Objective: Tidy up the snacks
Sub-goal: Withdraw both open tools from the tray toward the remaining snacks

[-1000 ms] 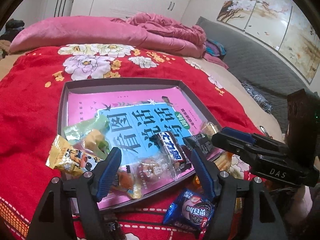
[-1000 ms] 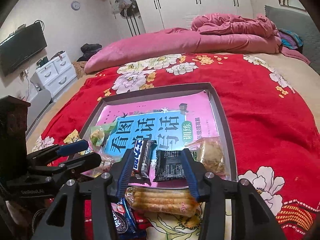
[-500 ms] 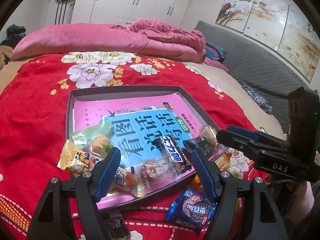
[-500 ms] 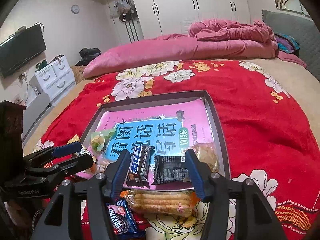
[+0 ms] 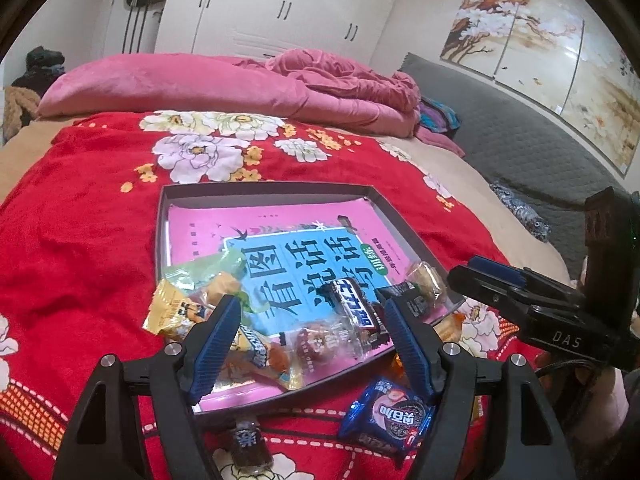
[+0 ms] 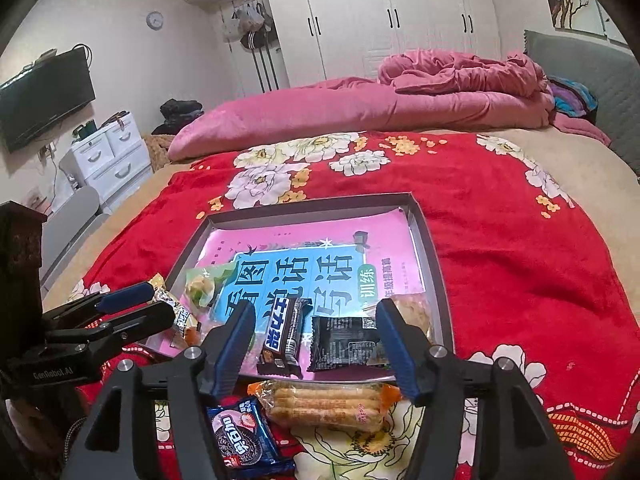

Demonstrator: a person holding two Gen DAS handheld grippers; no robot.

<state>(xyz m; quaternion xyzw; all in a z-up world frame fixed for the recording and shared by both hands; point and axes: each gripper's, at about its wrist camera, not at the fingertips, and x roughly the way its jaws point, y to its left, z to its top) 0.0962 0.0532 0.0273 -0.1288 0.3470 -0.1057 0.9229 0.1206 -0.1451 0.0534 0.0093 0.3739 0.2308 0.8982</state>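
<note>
Red floral blanket (image 6: pixel 500 240), plush, under a shallow grey tray (image 6: pixel 434 264) lined with a glossy pink booklet (image 6: pixel 304 248). Crinkly wrapped snacks (image 6: pixel 286 330) crowd the tray's near edge; I see a biscuit pack (image 6: pixel 324 402) outside on the blanket. My right gripper (image 6: pixel 316 344), angled down, has just been opening, nothing pinched; left gripper (image 5: pixel 312 344) gapes wide, empty.

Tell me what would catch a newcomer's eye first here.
A red flowered blanket covers the bed, and on it lies a shallow tray lined with a pink and blue book. Snacks crowd the tray's near edge, with a blue cookie pack and a biscuit pack outside it.
</note>
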